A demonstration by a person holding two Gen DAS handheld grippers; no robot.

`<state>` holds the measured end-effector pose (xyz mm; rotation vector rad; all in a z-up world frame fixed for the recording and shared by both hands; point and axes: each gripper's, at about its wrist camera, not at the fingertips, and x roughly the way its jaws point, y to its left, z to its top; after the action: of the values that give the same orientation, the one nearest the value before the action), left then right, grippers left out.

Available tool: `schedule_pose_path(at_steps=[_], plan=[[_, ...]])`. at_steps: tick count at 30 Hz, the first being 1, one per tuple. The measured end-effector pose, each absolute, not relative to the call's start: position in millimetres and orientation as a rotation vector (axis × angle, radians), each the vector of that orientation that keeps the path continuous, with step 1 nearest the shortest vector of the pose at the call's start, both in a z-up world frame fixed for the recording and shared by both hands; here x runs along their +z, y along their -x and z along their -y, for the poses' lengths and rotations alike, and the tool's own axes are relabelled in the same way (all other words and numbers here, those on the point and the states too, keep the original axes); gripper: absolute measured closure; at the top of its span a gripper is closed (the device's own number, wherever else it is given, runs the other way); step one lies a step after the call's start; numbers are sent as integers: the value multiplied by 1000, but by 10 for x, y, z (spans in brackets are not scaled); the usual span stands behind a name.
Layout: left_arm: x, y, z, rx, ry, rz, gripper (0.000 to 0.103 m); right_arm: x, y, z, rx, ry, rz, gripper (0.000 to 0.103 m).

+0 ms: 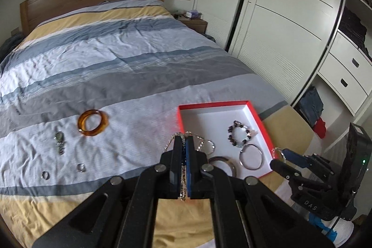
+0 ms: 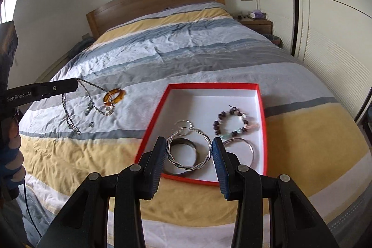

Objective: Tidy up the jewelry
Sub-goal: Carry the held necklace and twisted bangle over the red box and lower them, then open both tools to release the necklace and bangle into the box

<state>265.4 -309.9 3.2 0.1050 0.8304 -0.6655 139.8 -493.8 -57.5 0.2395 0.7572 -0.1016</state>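
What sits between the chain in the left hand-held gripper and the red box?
Nothing visible. The left hand-held gripper holds the chain above bare bedspread, beside the red box. The amber bangle lies farther away.

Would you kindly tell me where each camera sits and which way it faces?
Left wrist: on the left gripper, facing up the bed; fingers clamp a chain necklace; the right gripper shows at right.
Right wrist: on the right gripper, open above the red box; the left gripper shows at left.
Shared: box, amber bangle, necklace.
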Motion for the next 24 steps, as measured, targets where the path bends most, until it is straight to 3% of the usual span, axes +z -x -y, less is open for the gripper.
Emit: schedule_pose_path(at_steps=[11, 24], plan=[[-596, -3222, 4093, -657, -169, -912, 101, -928, -2184, 5462, -111, -244, -796, 63], [-1332, -3465, 4164, -627, -178, -1020, 101, -1451, -3057, 5744, -179, -219, -1010, 62]])
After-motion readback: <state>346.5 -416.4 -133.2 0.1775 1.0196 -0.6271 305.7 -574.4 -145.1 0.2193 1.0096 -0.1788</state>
